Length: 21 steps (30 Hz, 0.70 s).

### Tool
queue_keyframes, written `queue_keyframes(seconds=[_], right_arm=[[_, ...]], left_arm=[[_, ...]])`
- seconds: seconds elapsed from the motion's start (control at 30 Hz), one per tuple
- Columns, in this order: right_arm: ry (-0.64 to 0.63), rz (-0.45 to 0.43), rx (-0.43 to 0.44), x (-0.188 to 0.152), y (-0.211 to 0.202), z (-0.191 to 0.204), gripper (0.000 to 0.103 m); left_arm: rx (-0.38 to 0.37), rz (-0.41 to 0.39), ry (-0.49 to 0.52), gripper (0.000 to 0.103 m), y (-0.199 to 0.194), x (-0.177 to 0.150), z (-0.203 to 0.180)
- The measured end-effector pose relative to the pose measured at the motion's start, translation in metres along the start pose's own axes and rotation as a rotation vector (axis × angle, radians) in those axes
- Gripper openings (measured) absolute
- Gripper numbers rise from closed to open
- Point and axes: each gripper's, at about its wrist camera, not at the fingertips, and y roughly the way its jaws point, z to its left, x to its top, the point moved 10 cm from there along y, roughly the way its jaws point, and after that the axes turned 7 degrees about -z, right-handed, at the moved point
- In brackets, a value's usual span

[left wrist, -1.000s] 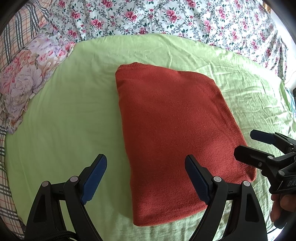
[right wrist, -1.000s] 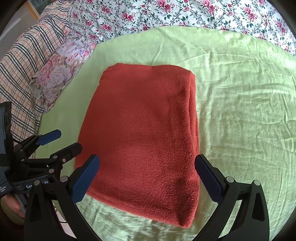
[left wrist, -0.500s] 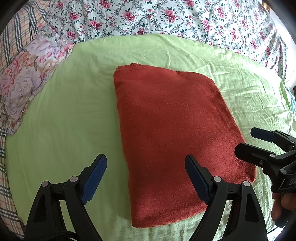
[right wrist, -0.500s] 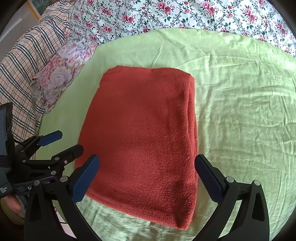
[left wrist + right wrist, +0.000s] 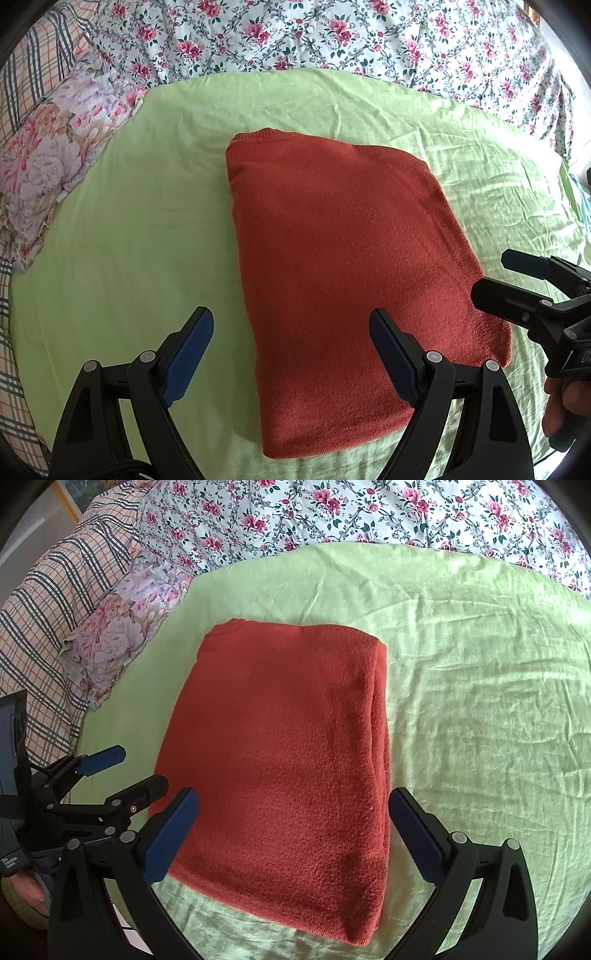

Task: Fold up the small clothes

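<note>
now folded red sweater (image 5: 343,266) on green sheet (image 5: 140,236), both hand-held grippers agape

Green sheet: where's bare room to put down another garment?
Most room lies right of the folded red sweater on the green sheet. A narrower bare strip runs between the sweater and the floral pillow. The near edge is crowded: left gripper and right gripper sit there, both open.

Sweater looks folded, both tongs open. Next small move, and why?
Probably back both tongs off, no new grasp. The sweater already lies as a flat, squared rectangle on the green sheet. The left tongs and right tongs are open, holding nothing, at its near edge. If anything needs tidying, it's the layered right edge.
</note>
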Motion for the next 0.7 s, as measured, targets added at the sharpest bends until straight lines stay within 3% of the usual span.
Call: queue_keyframes(seconds=[0.7], right_arm=[[-0.003,-0.002,0.001,0.0024,0.0010,-0.0013,0.102]], left_arm=[[0.021,-0.019,0.015,0.087,-0.0014,0.0025,0.0013]])
